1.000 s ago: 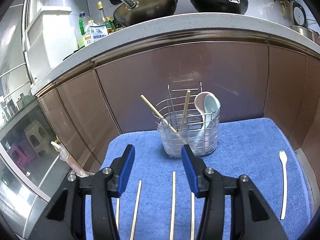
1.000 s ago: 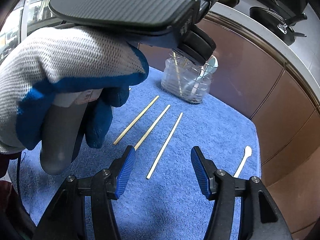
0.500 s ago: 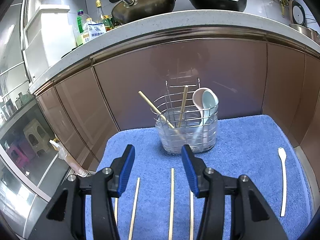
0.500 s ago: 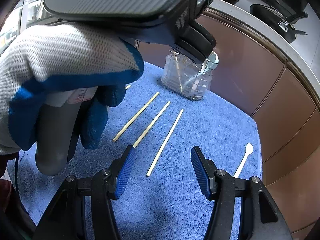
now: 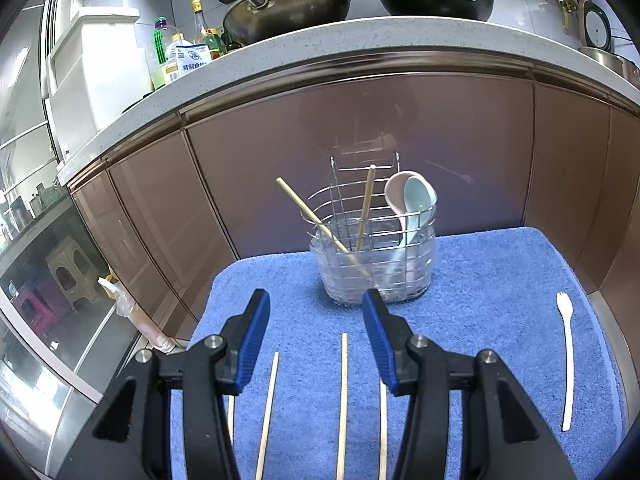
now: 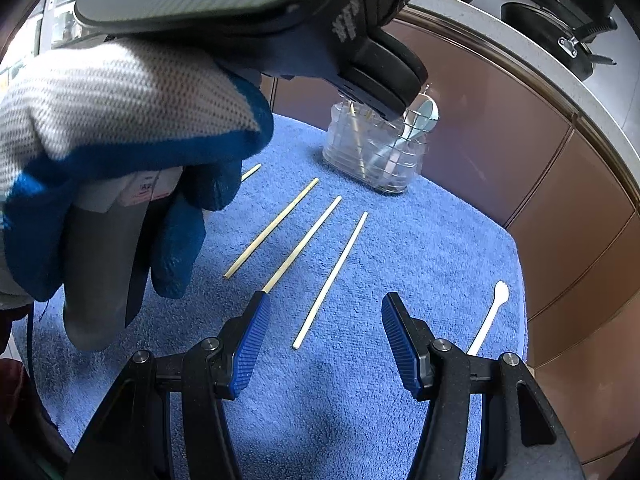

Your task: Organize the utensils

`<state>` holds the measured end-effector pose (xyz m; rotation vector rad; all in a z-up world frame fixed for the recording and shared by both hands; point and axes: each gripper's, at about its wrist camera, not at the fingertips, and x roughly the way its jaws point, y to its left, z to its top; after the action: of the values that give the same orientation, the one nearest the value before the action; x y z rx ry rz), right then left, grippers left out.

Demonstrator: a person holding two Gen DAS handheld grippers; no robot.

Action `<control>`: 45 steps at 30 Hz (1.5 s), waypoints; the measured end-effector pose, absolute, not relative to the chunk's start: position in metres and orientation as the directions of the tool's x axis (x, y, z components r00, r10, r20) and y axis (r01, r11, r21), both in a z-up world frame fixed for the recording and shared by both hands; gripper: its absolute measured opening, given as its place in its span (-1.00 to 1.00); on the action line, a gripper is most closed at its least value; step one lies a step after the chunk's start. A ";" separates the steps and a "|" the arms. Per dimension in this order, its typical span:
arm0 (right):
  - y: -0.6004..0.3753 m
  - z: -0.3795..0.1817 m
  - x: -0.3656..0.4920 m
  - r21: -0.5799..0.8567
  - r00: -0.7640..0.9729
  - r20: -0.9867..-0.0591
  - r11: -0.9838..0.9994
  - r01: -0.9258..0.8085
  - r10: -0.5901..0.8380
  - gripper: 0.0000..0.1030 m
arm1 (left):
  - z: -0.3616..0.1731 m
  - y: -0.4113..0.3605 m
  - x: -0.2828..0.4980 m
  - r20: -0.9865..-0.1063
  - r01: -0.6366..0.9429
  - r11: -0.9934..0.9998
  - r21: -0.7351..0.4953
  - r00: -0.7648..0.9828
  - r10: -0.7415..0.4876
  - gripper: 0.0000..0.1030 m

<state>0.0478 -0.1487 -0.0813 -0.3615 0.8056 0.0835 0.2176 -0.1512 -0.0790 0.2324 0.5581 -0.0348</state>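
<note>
Both claws hang open with nothing between their blue pads: my left claw (image 5: 316, 330) points toward the wire utensil holder (image 5: 374, 256), and my right claw (image 6: 322, 332) hovers over the blue towel (image 6: 420, 240). That holder stands at the far edge of the towel, close to the brown cabinet front (image 5: 460, 140), with two chopsticks (image 5: 362, 212) and a pale spoon (image 5: 414, 200) leaning inside. Four loose chopsticks (image 6: 330, 276) lie side by side on the towel, well short of the holder. A white plastic fork (image 5: 566, 360) lies apart from them toward the towel's right edge. My gloved left hand (image 6: 120, 140) grips its tool's handle above the leftmost chopsticks
</note>
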 end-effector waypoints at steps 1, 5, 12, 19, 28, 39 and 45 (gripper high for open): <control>-0.148 -0.081 0.048 -0.285 0.693 -0.719 0.935 -0.211 -0.063 0.11 | -0.079 -0.151 0.218 -0.529 0.095 0.973 0.209 0.848 0.031 -0.10; -0.148 -0.081 0.048 -0.286 0.692 -0.719 0.934 -0.215 -0.061 0.11 | -0.079 -0.151 0.218 -0.529 0.095 0.973 0.209 0.848 0.030 -0.10; -0.147 -0.081 0.047 -0.286 0.691 -0.721 0.933 -0.218 -0.059 0.12 | -0.080 -0.152 0.218 -0.530 0.095 0.974 0.208 0.847 0.031 -0.10; -0.147 -0.081 0.047 -0.285 0.691 -0.720 0.934 -0.218 -0.059 0.12 | -0.081 -0.152 0.218 -0.529 0.095 0.973 0.209 0.848 0.031 -0.10; -0.147 -0.081 0.047 -0.285 0.691 -0.721 0.934 -0.217 -0.059 0.12 | -0.081 -0.152 0.217 -0.530 0.094 0.974 0.208 0.848 0.031 -0.10; -0.146 -0.081 0.046 -0.286 0.690 -0.721 0.933 -0.218 -0.060 0.12 | -0.087 -0.150 0.216 -0.540 0.088 0.976 0.200 0.841 0.035 -0.10; -0.146 -0.082 0.045 -0.286 0.690 -0.722 0.933 -0.219 -0.060 0.12 | -0.086 -0.147 0.216 -0.541 0.086 0.976 0.198 0.841 0.035 -0.10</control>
<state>0.0455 -0.1463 -0.0815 -0.3679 0.8093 0.0912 0.2163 -0.1474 -0.0861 0.2189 0.5730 -0.0273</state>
